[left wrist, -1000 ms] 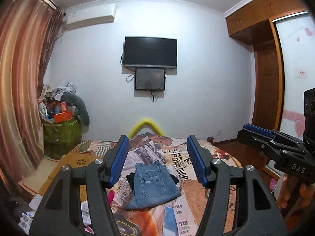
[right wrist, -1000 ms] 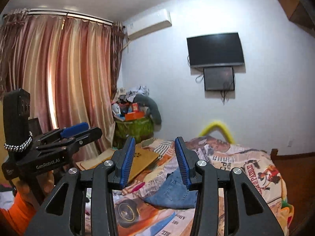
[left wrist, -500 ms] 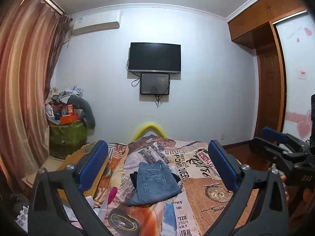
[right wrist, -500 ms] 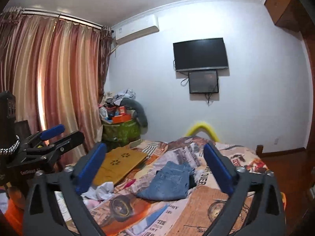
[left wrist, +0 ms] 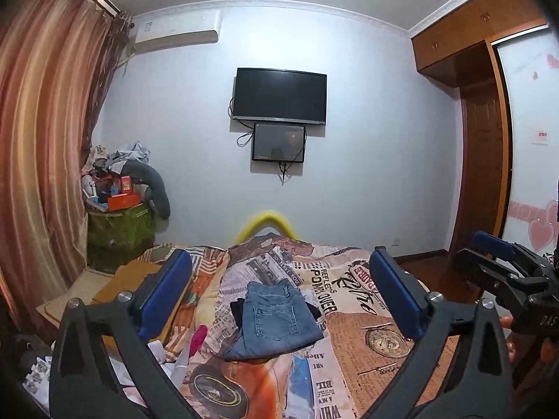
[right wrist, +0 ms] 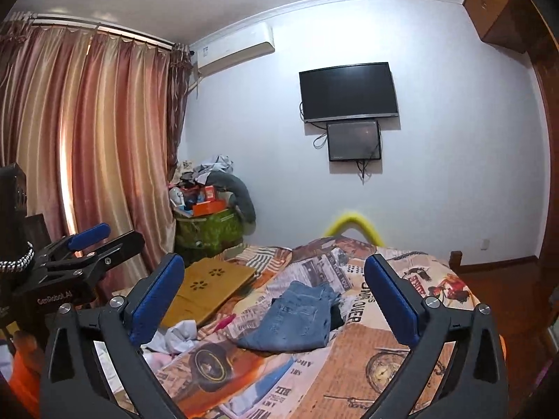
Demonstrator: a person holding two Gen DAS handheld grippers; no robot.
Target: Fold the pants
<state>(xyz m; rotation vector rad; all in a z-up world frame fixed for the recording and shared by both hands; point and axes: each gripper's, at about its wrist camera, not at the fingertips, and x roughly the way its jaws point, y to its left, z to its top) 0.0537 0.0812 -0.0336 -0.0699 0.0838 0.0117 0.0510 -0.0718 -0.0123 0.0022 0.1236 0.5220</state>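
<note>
Pants: folded blue jeans (left wrist: 276, 317) are laid mid-bed.
Bed (left wrist: 353, 317): covered by newsprint-patterned quilt.
Left hand-held gripper (left wrist: 279, 296): just spread wide, nothing held.
Right hand-held gripper (right wrist: 276, 296): just spread wide, nothing held.
Room: wall-mounted TV (left wrist: 279, 96), curtains (right wrist: 97, 146).

"GenRobot.AI" on left hand-held gripper (right wrist: 89, 244)

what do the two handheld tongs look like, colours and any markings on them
Both the left tongs and right tongs are matt black plastic frames with blue ribbed pads and silver screw heads. The left one's side carries white GenRobot.AI lettering and a beaded black-and-white band; the right one's side shows the letters DAS. An orange sleeve shows beneath the left one.
</note>
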